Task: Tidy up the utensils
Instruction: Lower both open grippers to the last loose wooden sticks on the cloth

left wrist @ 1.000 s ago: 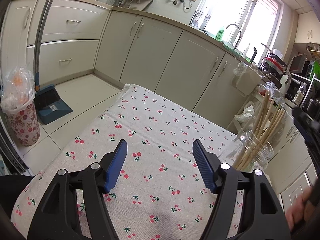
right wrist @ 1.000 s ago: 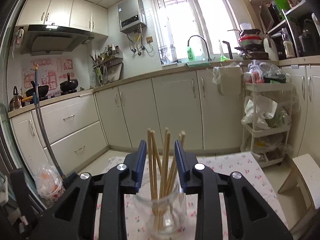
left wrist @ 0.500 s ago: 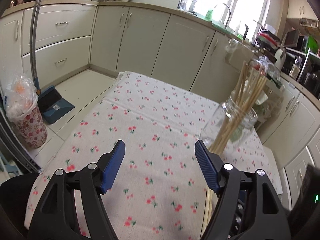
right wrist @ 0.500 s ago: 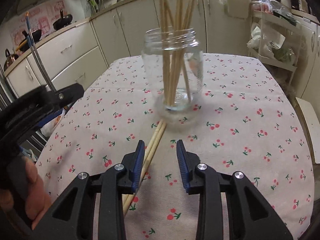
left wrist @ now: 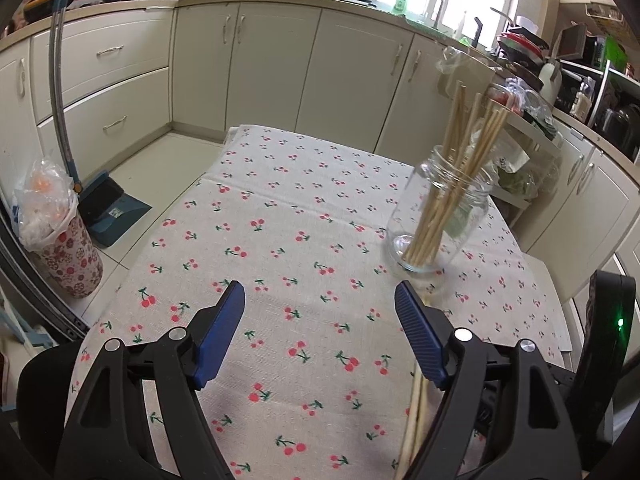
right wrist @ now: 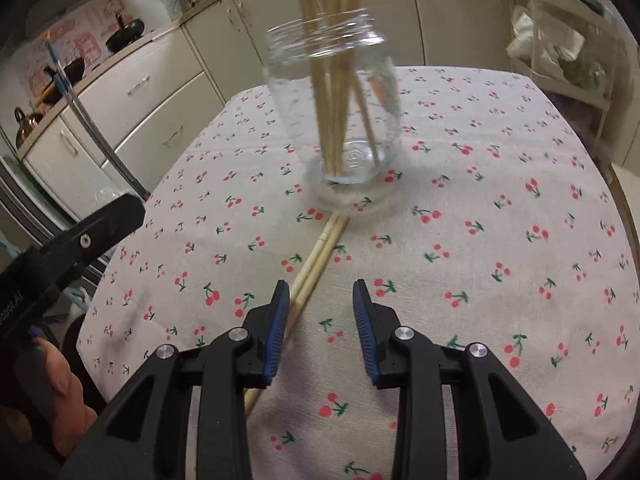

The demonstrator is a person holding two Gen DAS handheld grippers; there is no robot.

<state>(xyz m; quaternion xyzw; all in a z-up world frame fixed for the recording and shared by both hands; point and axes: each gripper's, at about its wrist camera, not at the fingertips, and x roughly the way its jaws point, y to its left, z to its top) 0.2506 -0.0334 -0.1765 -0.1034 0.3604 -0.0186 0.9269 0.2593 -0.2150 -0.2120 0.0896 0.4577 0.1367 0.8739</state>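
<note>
A clear glass jar holding several wooden chopsticks stands on the cherry-print tablecloth; it also shows in the right wrist view. A loose pair of chopsticks lies flat on the cloth in front of the jar, also in the left wrist view. My left gripper is wide open and empty above the cloth, left of the jar. My right gripper is open and empty, low over the cloth, its left finger beside the loose chopsticks.
The left gripper's body and the hand holding it sit at the left of the right wrist view. A bagged bin and dustpan stand on the floor left of the table. Cabinets run behind; a rack stands right.
Both grippers have dropped lower toward the table. The right gripper has moved closer to the jar and the loose chopsticks and its jaws have opened wider. The left gripper stays open.
</note>
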